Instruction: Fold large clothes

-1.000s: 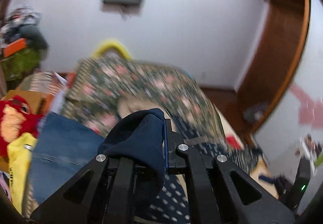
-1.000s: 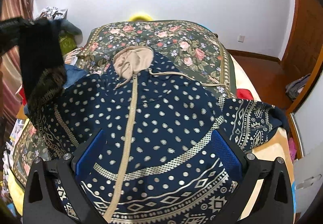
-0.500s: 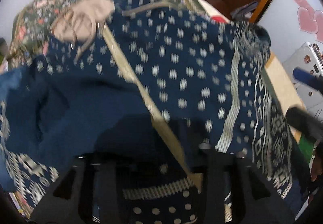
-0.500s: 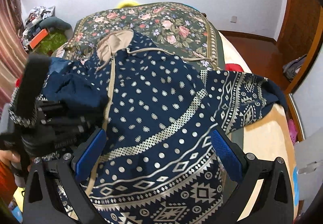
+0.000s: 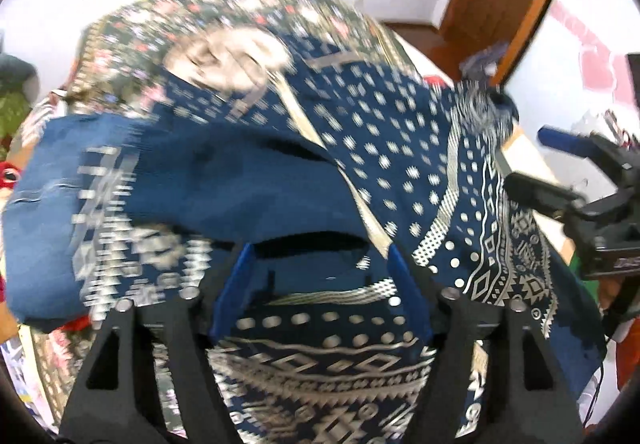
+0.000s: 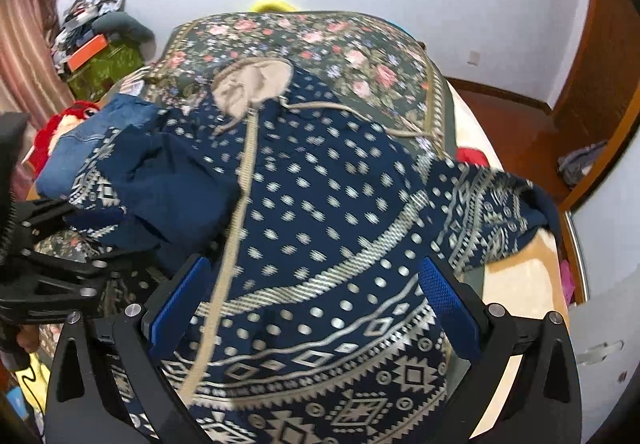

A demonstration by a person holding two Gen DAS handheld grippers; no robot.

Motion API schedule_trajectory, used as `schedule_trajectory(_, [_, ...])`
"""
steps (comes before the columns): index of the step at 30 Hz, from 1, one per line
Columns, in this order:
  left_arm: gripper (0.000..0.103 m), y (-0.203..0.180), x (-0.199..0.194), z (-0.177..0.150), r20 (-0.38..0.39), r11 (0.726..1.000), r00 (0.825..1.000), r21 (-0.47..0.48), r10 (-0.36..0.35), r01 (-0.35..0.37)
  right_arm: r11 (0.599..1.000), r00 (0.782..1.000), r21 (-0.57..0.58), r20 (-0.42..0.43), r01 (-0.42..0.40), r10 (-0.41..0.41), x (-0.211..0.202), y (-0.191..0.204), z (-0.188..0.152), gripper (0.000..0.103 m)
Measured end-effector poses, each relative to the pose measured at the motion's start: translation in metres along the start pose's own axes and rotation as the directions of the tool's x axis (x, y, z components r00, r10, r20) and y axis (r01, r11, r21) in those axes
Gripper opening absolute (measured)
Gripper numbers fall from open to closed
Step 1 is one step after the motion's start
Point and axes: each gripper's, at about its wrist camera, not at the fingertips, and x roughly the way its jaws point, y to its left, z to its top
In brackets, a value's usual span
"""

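A navy hooded jacket with silver dots, a beige zip and a beige hood lies front up on the bed. Its left sleeve is folded in over the chest; it also shows in the left wrist view. The right sleeve sticks out toward the bed's edge. My left gripper is open and empty just above the jacket's lower left front. My right gripper is open and empty above the hem. The left gripper appears in the right wrist view.
A floral bedspread covers the bed. Blue jeans and a red item lie at the left side. Clutter is piled in the left corner. A wooden door stands at the right.
My left gripper carried the left sleeve down over the chest, let go of it and opened. My right gripper stayed open and shifted slightly over the hem.
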Motion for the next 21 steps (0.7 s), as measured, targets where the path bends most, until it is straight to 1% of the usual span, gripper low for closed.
schedule_trajectory(2, [0.079, 0.017, -0.02, -0.002, 0.054, 0.999, 0.998, -0.029, 0.016, -0.015, 1.0, 1.0, -0.027, 0.006, -0.014, 0.015, 0.0, 0.014, 0.007, 0.103])
schedule_trajectory(4, [0.083, 0.037, -0.035, -0.002, 0.101, 0.997, 0.994, -0.065, 0.045, -0.039, 0.998, 0.999, -0.056, 0.007, -0.036, 0.036, 0.004, 0.03, 0.014, 0.103])
schedule_trajectory(6, [0.084, 0.061, -0.047, -0.003, 0.136, 0.992, 0.987, -0.106, 0.088, -0.074, 0.995, 0.998, -0.082, 0.001, -0.061, 0.062, 0.009, 0.046, 0.019, 0.103])
schedule_trajectory(7, [0.084, 0.072, -0.05, -0.003, 0.141, 0.989, 0.984, -0.122, 0.105, -0.088, 0.993, 0.997, -0.094, 0.0, -0.073, 0.073, 0.012, 0.053, 0.021, 0.103])
schedule_trajectory(11, [0.084, 0.113, -0.051, -0.006, 0.126, 0.971, 0.978, -0.19, 0.168, -0.143, 0.976, 0.991, -0.168, -0.014, -0.135, 0.135, 0.03, 0.092, 0.03, 0.103])
schedule_trajectory(15, [0.084, 0.139, -0.037, -0.011, 0.103, 0.959, 0.974, -0.22, 0.203, -0.176, 0.955, 0.984, -0.234, -0.045, -0.181, 0.175, 0.057, 0.127, 0.039, 0.103])
schedule_trajectory(18, [0.084, 0.154, -0.022, -0.013, 0.087, 0.953, 0.971, -0.231, 0.222, -0.197, 0.945, 0.979, -0.258, -0.063, -0.202, 0.192, 0.077, 0.144, 0.045, 0.101])
schedule_trajectory(19, [0.082, 0.159, -0.016, -0.013, 0.076, 0.95, 0.971, -0.235, 0.226, -0.203, 0.942, 0.978, -0.261, -0.071, -0.209, 0.197, 0.083, 0.149, 0.047, 0.098])
schedule_trajectory(20, [0.076, 0.162, -0.011, -0.014, 0.068, 0.951, 0.973, -0.237, 0.221, -0.199, 0.942, 0.977, -0.26, -0.078, -0.213, 0.2, 0.088, 0.152, 0.048, 0.093])
schedule_trajectory(21, [0.073, 0.165, -0.007, -0.014, 0.067, 0.952, 0.975, -0.237, 0.213, -0.192, 0.94, 0.975, -0.258, -0.087, -0.222, 0.207, 0.094, 0.156, 0.05, 0.09])
